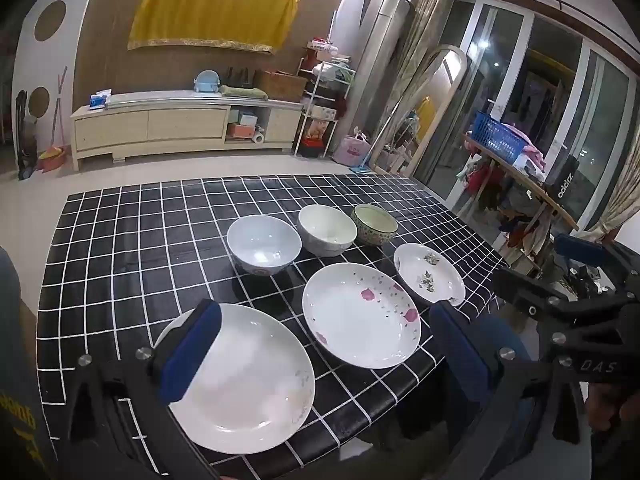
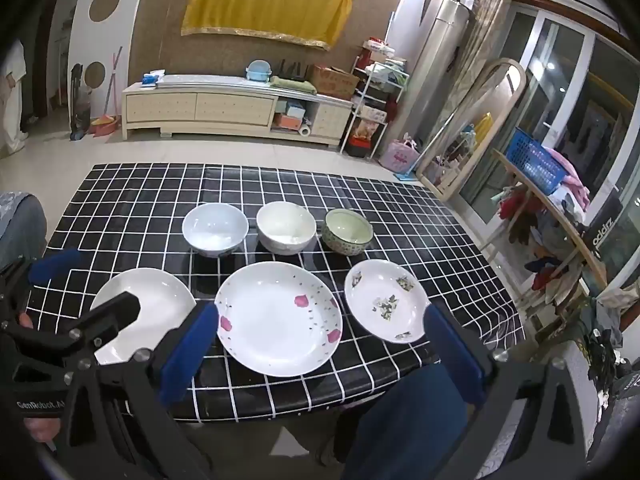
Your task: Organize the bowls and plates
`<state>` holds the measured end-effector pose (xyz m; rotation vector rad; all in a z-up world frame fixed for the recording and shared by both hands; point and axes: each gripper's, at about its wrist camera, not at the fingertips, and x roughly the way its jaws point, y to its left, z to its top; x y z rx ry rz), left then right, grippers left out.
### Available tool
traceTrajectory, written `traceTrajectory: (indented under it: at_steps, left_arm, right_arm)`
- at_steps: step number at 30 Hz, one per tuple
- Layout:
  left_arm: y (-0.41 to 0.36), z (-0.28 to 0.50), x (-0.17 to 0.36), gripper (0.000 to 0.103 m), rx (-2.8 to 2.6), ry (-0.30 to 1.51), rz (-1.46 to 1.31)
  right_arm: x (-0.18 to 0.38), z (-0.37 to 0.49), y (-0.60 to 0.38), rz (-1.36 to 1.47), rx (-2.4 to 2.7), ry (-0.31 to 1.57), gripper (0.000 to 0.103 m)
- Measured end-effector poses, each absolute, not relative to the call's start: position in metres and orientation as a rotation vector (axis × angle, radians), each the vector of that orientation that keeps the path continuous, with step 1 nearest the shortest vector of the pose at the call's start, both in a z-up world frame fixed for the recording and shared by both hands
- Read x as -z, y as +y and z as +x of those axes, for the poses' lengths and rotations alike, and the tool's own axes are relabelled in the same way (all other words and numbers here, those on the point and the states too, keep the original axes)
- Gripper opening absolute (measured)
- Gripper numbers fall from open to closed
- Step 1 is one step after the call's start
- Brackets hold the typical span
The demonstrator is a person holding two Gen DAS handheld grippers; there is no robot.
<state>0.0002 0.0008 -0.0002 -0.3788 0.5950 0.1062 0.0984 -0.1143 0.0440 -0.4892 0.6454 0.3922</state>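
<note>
On the black checked table point(image 1: 120, 240) point(image 2: 120, 200) three plates lie in a near row: a plain white plate point(image 1: 248, 376) point(image 2: 152, 300), a pink-flowered plate point(image 1: 360, 316) point(image 2: 280, 316), and a small plate with grey-green print point(image 1: 428, 272) point(image 2: 386, 304). Behind them stand a pale blue bowl point(image 1: 264, 244) point(image 2: 214, 230), a white bowl point(image 1: 326, 230) point(image 2: 286, 227) and a green patterned bowl point(image 1: 374, 224) point(image 2: 347, 231). My left gripper point(image 1: 324, 356) is open above the table's near edge, empty. My right gripper point(image 2: 320, 356) is open and empty in front of the flowered plate.
The right gripper's body point(image 1: 568, 320) shows at the right of the left wrist view; the left gripper's body point(image 2: 60, 340) shows at the left of the right wrist view. A low cabinet point(image 2: 232, 108) stands at the far wall. A rack with a blue basket point(image 2: 532, 164) stands to the right.
</note>
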Motion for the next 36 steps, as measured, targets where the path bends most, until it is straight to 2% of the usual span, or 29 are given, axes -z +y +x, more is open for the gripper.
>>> traceTrajectory:
  at_steps: [36]
  left_arm:
    - [-0.002,0.0,0.001,0.103,-0.118,0.602,-0.364]
  right_arm:
    - [-0.043,0.102,-0.116,-0.488,-0.398,0.661,0.103]
